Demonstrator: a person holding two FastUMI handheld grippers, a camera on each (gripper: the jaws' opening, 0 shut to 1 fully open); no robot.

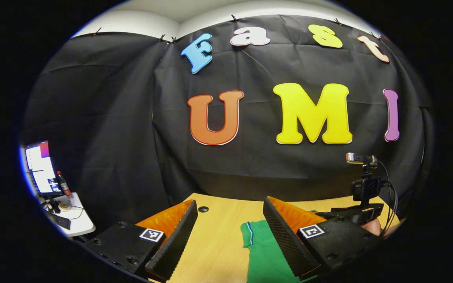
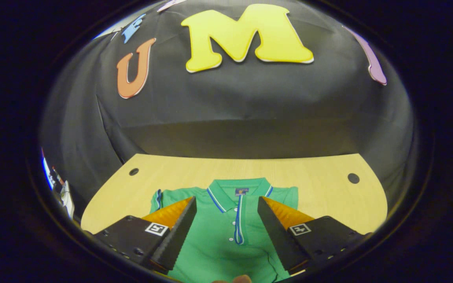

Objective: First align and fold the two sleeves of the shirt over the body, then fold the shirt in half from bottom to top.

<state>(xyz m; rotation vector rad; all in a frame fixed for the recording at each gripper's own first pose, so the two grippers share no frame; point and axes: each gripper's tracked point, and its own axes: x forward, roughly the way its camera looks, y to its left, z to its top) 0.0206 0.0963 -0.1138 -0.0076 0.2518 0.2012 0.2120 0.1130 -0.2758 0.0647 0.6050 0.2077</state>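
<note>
- Right gripper view: the worktop [image 2: 321, 173] is the largest thing, a pale wood-grain slab with rounded far corners and a dark round cable hole near each one; it looks smooth and hard.
- The shirt [image 2: 226, 220] lies flat on the worktop's near middle, collar toward the booth wall. It is a green polo in a soft, fine-ribbed knit, with blue-and-white striping on the collar and down the buttoned placket.
- Judging by its narrow outline, both sleeves seem already folded onto the body, a striped cuff edge [image 2: 158, 199] showing at the shirt's upper left; the bottom-to-top fold appears not yet done, though the hem is out of sight.
- The right gripper [image 2: 226, 216] hovers over the chest, jaws spread wide and holding nothing.
- In the left gripper view the left gripper [image 1: 229, 220] hangs over the shirt's edge [image 1: 262, 251], jaws likewise apart and empty.
- Beyond it, a person's hand [image 1: 372, 227] holds the other gripper's boxy black body [image 1: 352, 214], cables trailing from it.
</note>
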